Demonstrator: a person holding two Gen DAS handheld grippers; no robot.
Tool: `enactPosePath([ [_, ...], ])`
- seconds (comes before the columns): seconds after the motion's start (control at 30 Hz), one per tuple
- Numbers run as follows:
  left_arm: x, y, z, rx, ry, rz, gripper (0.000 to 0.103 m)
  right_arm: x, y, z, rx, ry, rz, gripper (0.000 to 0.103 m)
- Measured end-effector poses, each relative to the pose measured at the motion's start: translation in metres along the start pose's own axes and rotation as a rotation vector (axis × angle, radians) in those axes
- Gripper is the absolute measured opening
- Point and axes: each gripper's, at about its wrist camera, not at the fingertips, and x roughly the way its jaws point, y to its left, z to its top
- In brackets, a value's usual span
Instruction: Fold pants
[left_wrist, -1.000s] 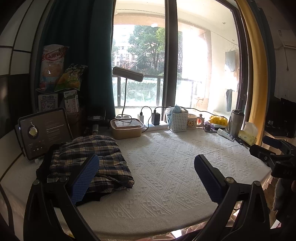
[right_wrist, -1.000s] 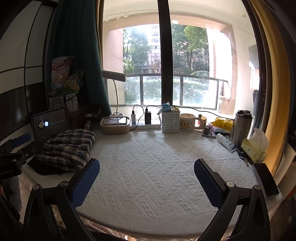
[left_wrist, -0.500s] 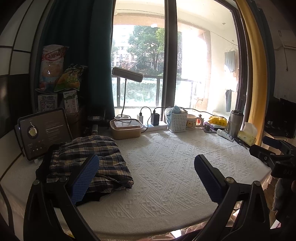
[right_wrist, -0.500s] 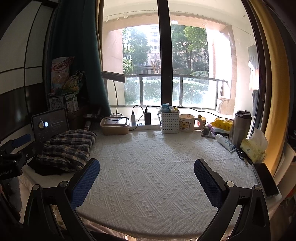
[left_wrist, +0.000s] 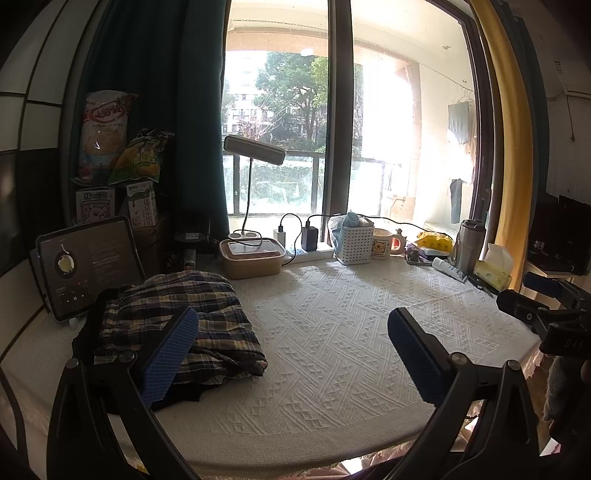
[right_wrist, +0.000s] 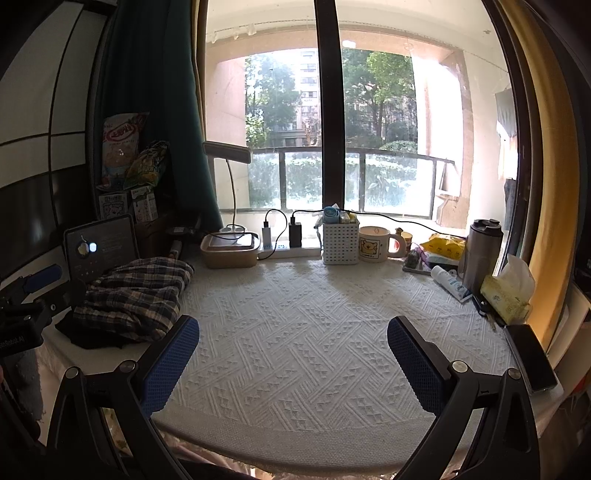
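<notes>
A home, likely an apartment room: snack bags (left_wrist: 107, 142), bear mug (right_wrist: 373, 244), tissue pack (right_wrist: 508, 291), tablet (left_wrist: 86, 264) crowd a cloth-covered table (right_wrist: 295, 325) beside a balcony window (right_wrist: 332, 129).

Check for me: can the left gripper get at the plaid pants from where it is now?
Probably yes. The left gripper is open, and the plaid pants lie in a heap just ahead of its left finger, with nothing between them.

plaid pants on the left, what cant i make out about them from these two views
- Left wrist: the near part of the pants is hidden behind the left gripper's finger.
- Both views: legs and waistband are lost in the bunched pile.
- Right wrist: the dark cloth under them is too shadowed to identify.
</notes>
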Motion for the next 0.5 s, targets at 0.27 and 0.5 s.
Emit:
enactPosePath([
  [0.27, -0.0004, -0.0005, 0.0001, 0.001, -0.001, 0.002, 0.101, -0.0006, 0.0008, -0.0002, -0.001, 0.0, 0.001, 0.103],
  [0.5, -0.0007, -0.0009, 0.0005, 0.002, -0.002, 0.002, 0.101, -0.0017, 0.0011, -0.0005, 0.001, 0.0, 0.001, 0.103],
])
